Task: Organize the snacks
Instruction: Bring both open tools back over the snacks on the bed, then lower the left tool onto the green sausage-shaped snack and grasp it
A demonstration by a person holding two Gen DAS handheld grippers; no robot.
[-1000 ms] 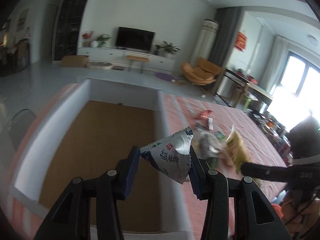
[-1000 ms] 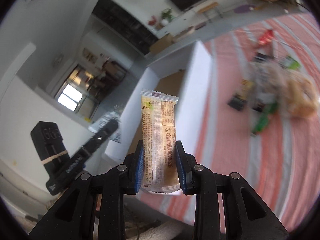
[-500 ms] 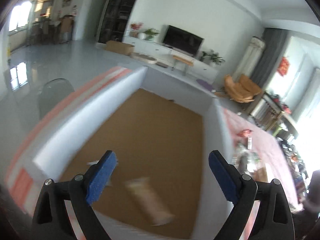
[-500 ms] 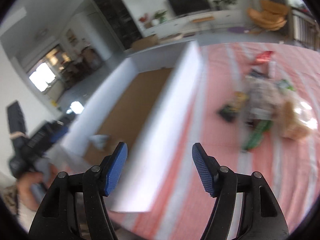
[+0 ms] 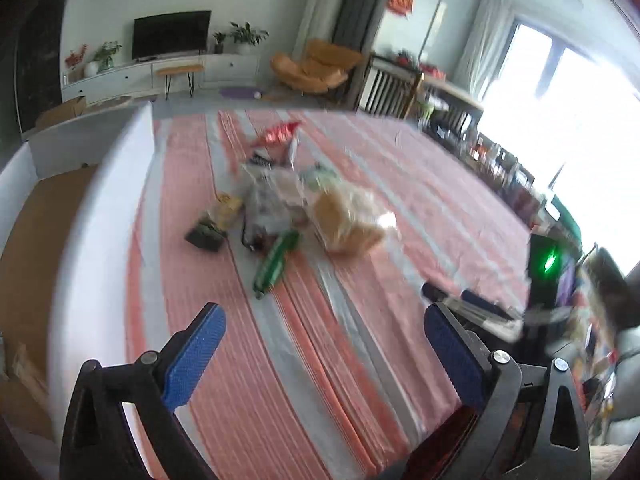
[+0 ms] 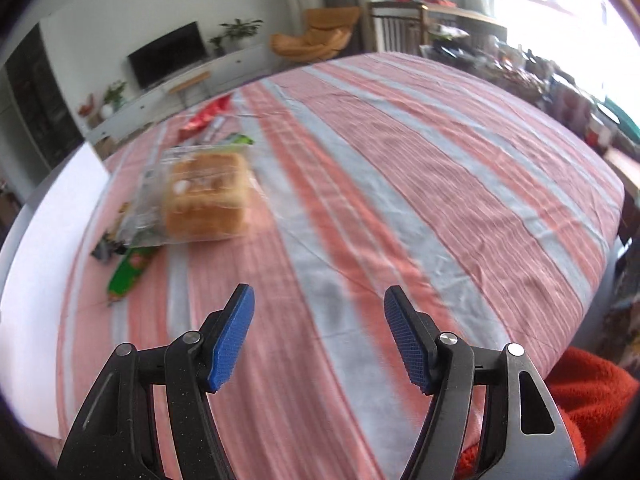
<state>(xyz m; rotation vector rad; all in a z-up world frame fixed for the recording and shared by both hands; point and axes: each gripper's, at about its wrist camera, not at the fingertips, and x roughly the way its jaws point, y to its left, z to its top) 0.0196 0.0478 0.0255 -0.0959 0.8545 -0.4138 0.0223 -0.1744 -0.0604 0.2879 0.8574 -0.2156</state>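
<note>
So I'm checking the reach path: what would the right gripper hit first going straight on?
Probably just the striped cloth. The right gripper is open and empty; the bread bag lies off to its left, though depth is unclear.

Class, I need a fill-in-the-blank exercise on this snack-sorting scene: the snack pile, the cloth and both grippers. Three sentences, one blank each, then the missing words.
1. The long green snack packet lies on a cloth striped in grey and ____.
2. Nothing is between the pads of the left gripper or the right gripper; both are ____.
3. The bagged bread is wrapped in ____ plastic.

Missing words: pink; open; clear
</note>
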